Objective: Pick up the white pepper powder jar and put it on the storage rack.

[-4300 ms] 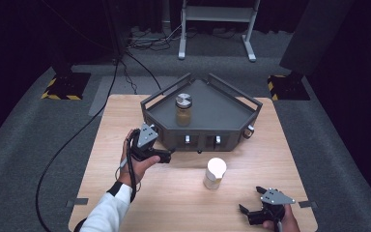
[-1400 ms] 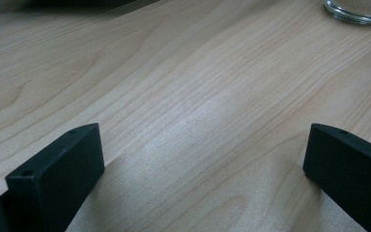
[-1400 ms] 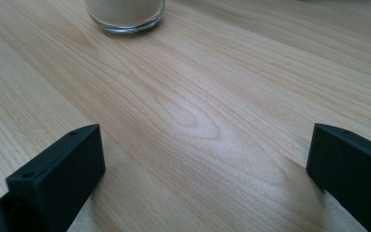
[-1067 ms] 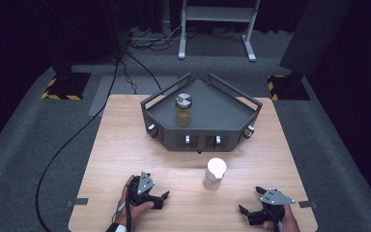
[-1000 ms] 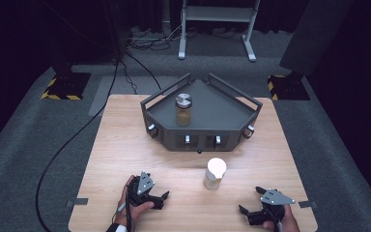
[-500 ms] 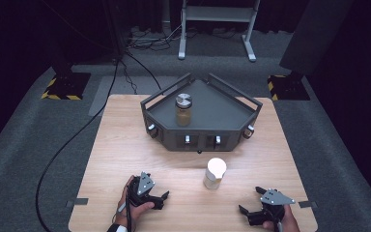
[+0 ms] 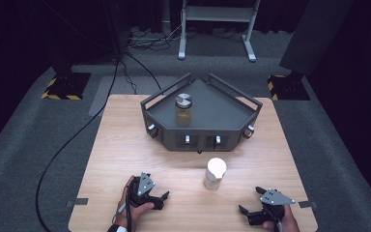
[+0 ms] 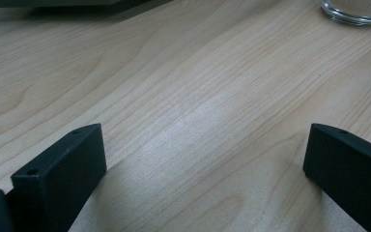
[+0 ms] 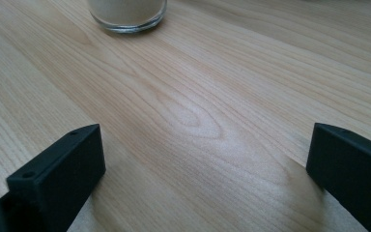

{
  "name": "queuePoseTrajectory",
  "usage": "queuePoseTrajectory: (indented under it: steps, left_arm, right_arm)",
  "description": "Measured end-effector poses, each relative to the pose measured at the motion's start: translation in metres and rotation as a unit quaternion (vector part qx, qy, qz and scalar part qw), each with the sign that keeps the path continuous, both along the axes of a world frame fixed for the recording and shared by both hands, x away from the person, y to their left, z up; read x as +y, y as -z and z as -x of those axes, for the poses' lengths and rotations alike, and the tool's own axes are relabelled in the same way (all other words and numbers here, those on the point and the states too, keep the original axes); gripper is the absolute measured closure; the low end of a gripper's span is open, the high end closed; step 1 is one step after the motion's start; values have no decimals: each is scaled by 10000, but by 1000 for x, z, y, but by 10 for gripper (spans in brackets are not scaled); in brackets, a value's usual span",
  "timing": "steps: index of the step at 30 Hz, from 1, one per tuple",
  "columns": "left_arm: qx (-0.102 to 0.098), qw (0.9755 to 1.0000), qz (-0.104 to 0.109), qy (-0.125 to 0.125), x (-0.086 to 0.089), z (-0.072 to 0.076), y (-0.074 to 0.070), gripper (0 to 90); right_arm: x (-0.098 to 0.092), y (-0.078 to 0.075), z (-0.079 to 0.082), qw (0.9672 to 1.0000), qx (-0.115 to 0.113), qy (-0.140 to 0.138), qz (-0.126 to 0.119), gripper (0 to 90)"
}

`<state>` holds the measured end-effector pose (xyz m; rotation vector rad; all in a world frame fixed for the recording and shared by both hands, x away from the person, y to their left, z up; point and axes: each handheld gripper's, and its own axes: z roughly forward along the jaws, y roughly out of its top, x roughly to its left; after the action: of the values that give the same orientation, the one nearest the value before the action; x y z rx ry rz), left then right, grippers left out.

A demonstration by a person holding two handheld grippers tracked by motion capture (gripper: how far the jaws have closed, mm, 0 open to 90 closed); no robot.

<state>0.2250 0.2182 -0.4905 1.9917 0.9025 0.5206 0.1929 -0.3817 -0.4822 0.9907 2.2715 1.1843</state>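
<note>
Two grippers rest low at our near edge of the wooden table point(image 7: 125, 140), with the white-lidded glass jar point(image 7: 215, 173) standing between and a little beyond them, touching neither. Our left gripper point(image 7: 160, 198) and right gripper point(image 7: 245, 209) both gape wide, holding nothing, only bare wood between the jaws.

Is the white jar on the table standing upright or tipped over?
Upright. The white jar stands on its base on the table, round top facing up, in front of the tray.
</note>
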Motion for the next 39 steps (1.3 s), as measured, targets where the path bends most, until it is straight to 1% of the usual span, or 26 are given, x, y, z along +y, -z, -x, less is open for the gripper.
queuePoseTrajectory:
  steps: [4, 6, 9, 11, 14, 16, 19, 21, 26, 32, 34, 37, 39]
  left_arm:
    - [10, 10000, 3, 4, 0, 0, 0, 14]
    - [1, 10000, -1, 15, 0, 0, 0, 14]
    - [13, 10000, 7, 31, 1, -1, 0, 14]
    - [19, 10000, 10, 39, 1, -1, 0, 14]
    - [18, 10000, 9, 45, 1, -1, 0, 14]
    - [16, 10000, 6, 46, 1, -1, 0, 14]
    - [21, 10000, 9, 49, 1, -1, 0, 14]
    - [18, 10000, 8, 48, 1, -1, 0, 14]
    - [10, 10000, 6, 45, 1, -1, 0, 14]
    - [1, 10000, -2, 45, 1, -1, 0, 14]
    - [-19, 10000, -10, 42, 0, 0, 0, 14]
    - [-5, 10000, -7, 45, 1, -1, 0, 14]
    - [-8, 10000, -7, 45, 1, 0, 0, 14]
  right_arm:
    - [-1, 0, 1, 10000, -24, -22, 5, 8]
    - [-1, 3, 6, 9999, -147, 3, -49, 17]
    - [-3, 4, 10, 9996, -233, 50, -128, 17]
    - [-4, 2, 10, 9994, -275, 25, -214, 17]
    - [-1, -4, 10, 9990, -373, -11, -260, 17]
    - [1, -8, 7, 9988, -362, -70, -314, 17]
    - [6, -13, 2, 9987, -405, -159, -282, 17]
    - [10, -15, -3, 9986, -384, -180, -322, 14]
    - [16, -19, -12, 9985, -374, -209, -327, 13]
    - [21, -22, -22, 9982, -360, -239, -422, 12]
    - [23, -23, -24, 9981, -378, -256, -407, 13]
    - [24, -23, -29, 9979, -353, -285, -472, 12]
    - [25, -24, -30, 9978, -357, -318, -464, 12]
